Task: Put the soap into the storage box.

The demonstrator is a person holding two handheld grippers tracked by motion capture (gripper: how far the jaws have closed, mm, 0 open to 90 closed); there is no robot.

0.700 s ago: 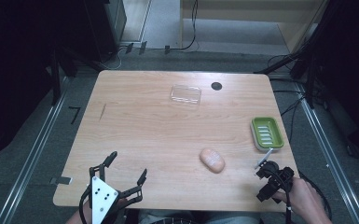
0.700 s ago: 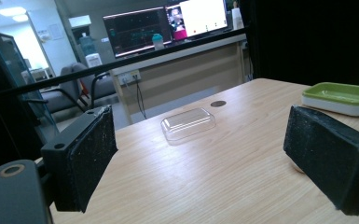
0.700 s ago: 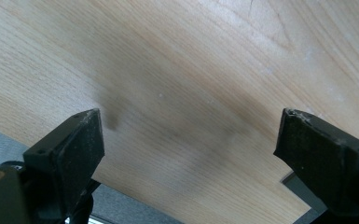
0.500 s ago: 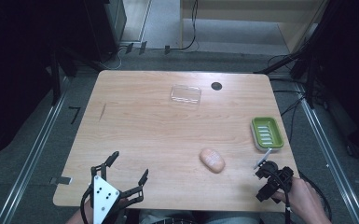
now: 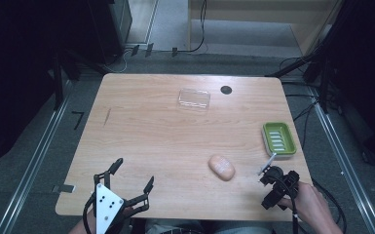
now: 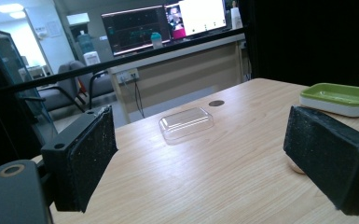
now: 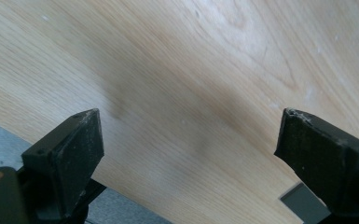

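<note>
Both grippers are hovering with jaws spread wide: the left gripper (image 5: 134,176) near the desk's (image 5: 146,131) front edge, the right gripper (image 5: 272,187) just beside the soap bar (image 5: 221,167). The green soap dish (image 5: 279,139) is sitting empty; its clear lid (image 5: 194,98) is lying well apart.

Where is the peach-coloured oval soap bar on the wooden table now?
In the high view, the peach-coloured oval soap bar lies near the table's front right, between the green soap dish and the right gripper, touching neither.

The table (image 5: 165,136) is pale wood with visible grain and a smooth, slightly satin finish. The lid (image 6: 186,123) is clear glossy plastic. The soap dish (image 5: 279,139) looks like smooth green plastic. The gripper pads (image 6: 93,154) are black, matt and rough-textured.
</note>
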